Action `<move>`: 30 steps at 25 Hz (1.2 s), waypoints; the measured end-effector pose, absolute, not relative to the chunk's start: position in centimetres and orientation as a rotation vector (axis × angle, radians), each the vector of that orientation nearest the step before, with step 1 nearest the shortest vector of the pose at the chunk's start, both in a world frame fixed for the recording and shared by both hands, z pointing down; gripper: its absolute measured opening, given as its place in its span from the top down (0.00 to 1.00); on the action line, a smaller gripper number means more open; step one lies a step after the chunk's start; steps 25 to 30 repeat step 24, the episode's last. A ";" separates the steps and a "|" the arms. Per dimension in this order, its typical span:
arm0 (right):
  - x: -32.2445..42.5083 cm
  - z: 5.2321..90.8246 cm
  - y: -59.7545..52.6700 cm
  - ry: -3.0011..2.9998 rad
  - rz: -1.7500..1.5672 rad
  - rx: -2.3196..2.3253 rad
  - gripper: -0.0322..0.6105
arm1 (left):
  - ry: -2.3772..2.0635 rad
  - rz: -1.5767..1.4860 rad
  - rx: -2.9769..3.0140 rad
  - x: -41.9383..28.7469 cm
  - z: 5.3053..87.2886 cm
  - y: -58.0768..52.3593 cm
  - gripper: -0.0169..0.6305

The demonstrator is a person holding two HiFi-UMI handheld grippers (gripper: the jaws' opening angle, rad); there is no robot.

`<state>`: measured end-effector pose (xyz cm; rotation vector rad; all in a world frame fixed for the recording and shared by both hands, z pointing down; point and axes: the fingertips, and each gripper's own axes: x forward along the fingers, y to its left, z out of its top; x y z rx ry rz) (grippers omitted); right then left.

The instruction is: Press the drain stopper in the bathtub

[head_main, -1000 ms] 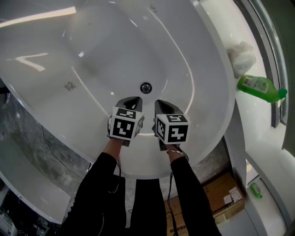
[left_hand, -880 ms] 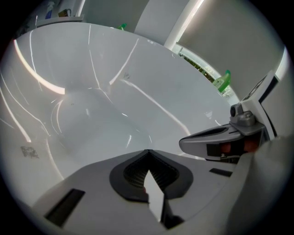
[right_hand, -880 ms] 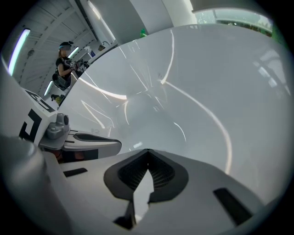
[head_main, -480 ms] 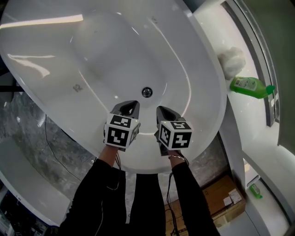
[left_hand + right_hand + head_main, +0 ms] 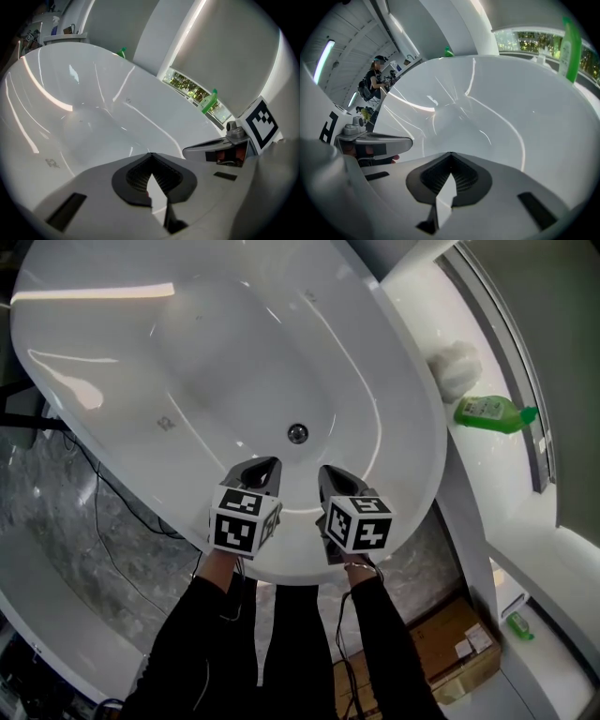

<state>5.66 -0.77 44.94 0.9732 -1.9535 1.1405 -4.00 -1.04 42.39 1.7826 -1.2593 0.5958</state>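
Left gripper [image 5: 263,468] and right gripper [image 5: 330,474] hang side by side over near rim of bathtub [image 5: 216,334]. Both jaws pinched together, nothing in them. Drain stopper [image 5: 297,433] sits on tub floor, just ahead of jaws, in line with gap between my two grippers, and lower down. Both look about same way off from it. I cannot tell if stopper is up or pushed down: too small. Bare smooth floor all round it, lots of room. Green bottle [image 5: 487,411] on ledge at right, well apart.
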 end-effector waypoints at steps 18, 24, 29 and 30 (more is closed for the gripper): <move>5.1 39.2 1.5 -2.000 1.129 0.979 0.95 | -1.264 0.585 1.829 -4.8 36.2 1.2 0.96; 4.7 37.2 1.6 -2.016 1.122 0.985 0.95 | -1.253 0.583 1.840 -5.2 34.9 1.6 0.96; 4.7 37.2 1.6 -2.016 1.122 0.985 0.95 | -1.253 0.583 1.840 -5.2 34.9 1.6 0.96; 4.7 37.2 1.6 -2.016 1.122 0.985 0.95 | -1.253 0.583 1.840 -5.2 34.9 1.6 0.96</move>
